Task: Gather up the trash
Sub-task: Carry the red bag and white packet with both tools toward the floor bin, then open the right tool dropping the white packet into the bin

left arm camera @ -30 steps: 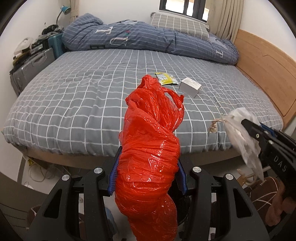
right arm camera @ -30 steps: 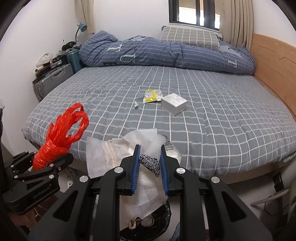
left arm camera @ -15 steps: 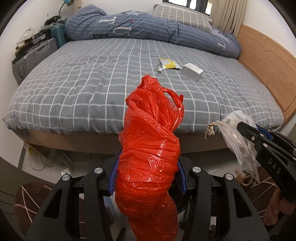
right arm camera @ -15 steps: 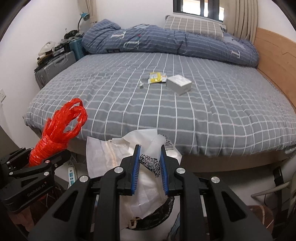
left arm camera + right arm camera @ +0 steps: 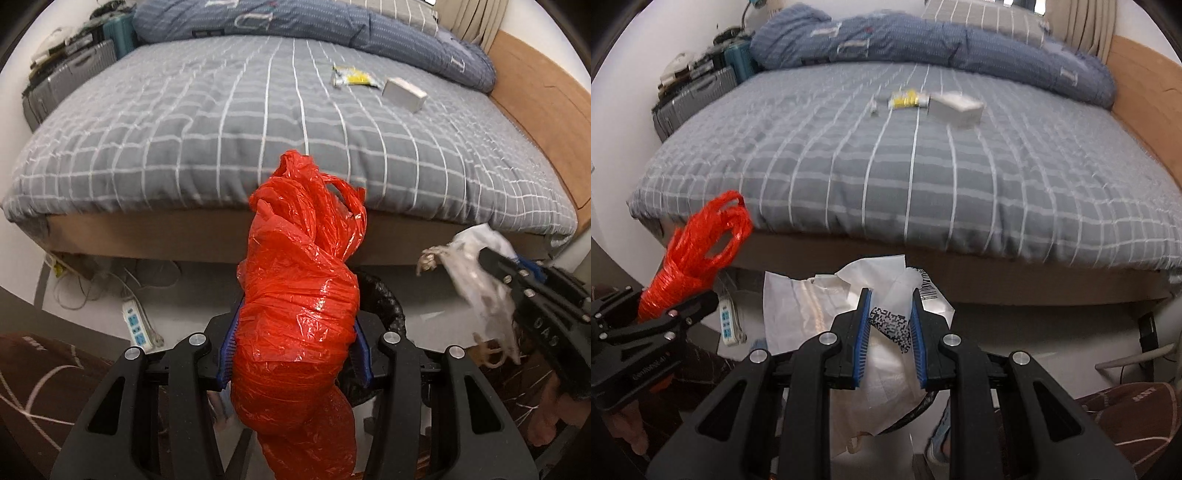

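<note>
My left gripper [image 5: 295,350] is shut on a crumpled red plastic bag [image 5: 299,295], held low in front of the bed; the bag also shows in the right wrist view [image 5: 698,251]. My right gripper [image 5: 889,343] is shut on a white paper bag with a printed label [image 5: 879,332]; it shows at the right of the left wrist view [image 5: 476,273]. Under the red bag the black-lined rim of a trash bin [image 5: 384,302] shows. A yellow wrapper [image 5: 351,77] and a small white box [image 5: 402,94] lie on the bed.
The grey checked bed [image 5: 240,122] fills the far view, with a rolled blue quilt [image 5: 923,40] and a wooden headboard [image 5: 535,96] at the right. Suitcases [image 5: 698,96] stand at the left. A power strip [image 5: 135,321] and cables lie on the floor.
Both grippers have dropped lower and tilted down with their bags still held. The bed has slid up in both views and the floor, power strip and bin rim have come into sight.
</note>
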The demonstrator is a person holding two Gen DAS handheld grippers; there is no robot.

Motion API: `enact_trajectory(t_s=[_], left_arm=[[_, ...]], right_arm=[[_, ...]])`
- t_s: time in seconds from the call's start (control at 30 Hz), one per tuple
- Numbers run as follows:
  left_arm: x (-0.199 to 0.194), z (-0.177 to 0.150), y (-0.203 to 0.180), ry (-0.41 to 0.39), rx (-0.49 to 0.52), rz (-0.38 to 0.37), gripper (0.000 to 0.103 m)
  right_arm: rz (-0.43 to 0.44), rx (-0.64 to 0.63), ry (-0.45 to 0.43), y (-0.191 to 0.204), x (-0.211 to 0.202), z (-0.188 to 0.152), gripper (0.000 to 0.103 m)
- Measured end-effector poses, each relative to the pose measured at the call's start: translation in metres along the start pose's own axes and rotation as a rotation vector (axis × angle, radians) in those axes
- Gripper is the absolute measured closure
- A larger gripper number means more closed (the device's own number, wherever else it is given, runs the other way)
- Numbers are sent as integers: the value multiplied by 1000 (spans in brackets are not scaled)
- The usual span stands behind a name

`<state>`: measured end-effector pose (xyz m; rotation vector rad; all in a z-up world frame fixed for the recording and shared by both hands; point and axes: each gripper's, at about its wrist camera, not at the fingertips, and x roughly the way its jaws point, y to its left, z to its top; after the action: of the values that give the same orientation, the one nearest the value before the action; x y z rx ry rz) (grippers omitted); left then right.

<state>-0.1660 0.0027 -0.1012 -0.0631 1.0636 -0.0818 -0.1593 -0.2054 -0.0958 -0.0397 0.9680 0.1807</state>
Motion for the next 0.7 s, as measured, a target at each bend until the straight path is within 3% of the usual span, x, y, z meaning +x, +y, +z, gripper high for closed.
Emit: enact_trajectory(t_s=[0.37, 0.7], left_arm=[[65, -11, 7, 121, -7, 24, 55], [89, 1, 31, 131, -38, 25, 55]], right_arm=[[13, -38, 118, 11, 64, -5, 83], [38, -67, 152, 30, 93, 3, 79]])
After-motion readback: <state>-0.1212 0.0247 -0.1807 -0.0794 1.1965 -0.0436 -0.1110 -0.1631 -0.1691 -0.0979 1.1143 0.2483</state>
